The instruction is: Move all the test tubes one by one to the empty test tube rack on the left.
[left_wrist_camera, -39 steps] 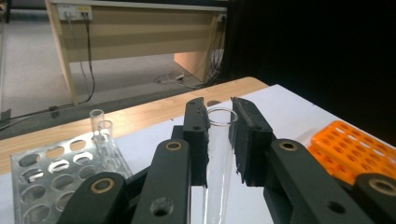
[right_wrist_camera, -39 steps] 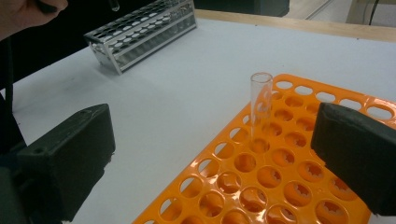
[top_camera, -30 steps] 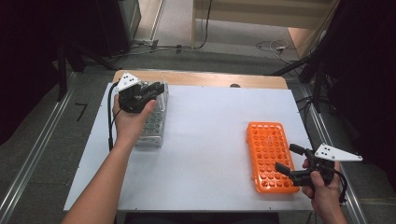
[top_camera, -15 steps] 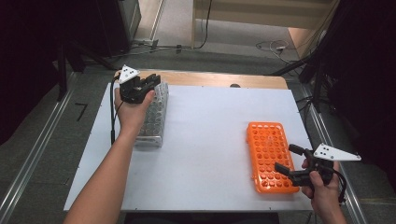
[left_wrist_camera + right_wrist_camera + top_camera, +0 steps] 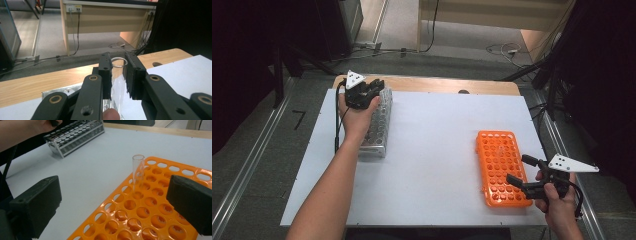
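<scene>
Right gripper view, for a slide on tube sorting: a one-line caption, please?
Open right tool over an orange rack holding one upright glass tube.

Desk [image 5: 100, 17]: wooden, on floor well beyond left tongs.
Cables [image 5: 502, 49]: on floor far past both tongs.
Cabinet [image 5: 337, 25]: dark, beyond left tongs.

Left arm stretched far, right held near.
Left gripper [image 5: 373, 89] out by table's far left corner, forearm extended from near edge, jaws close-set around a clear tube; left hand [image 5: 356, 116] wrapped under it. Right gripper [image 5: 523, 172] at near right corner, jaws spread wide, gripped low in right hand [image 5: 557, 200].
</scene>
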Available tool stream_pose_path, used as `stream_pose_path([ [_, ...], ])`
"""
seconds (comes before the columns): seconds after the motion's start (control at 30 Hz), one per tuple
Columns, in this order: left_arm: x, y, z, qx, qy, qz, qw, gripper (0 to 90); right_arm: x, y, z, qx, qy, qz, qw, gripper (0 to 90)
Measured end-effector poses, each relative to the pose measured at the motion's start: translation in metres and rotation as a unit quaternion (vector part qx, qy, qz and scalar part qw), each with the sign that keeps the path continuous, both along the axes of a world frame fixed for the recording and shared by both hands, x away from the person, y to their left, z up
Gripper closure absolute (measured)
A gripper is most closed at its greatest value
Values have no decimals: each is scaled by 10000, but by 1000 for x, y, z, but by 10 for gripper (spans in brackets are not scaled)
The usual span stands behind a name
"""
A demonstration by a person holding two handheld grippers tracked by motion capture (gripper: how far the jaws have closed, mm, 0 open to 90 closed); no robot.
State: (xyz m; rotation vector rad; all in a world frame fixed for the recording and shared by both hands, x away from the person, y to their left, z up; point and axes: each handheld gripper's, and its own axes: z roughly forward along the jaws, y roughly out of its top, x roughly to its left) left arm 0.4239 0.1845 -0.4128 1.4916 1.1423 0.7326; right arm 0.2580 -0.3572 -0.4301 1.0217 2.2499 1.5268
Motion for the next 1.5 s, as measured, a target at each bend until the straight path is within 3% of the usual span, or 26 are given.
stream_pose_path([
  [0.5,6,-5,-13,203,666,-44,9976,763,0,0,0,-6,-22,-4,10000,0],
  [0.73,6,-5,-12,231,768,-64,9968,759,0,0,0,-1,-19,-24,10000,0],
  [0.97,6,-6,-15,406,1004,-102,9941,749,0,0,0,1,-28,-24,10000,0],
  [1.5,5,-7,-15,508,1105,-234,9923,683,1,0,-1,-5,-3,-26,10000,0],
])
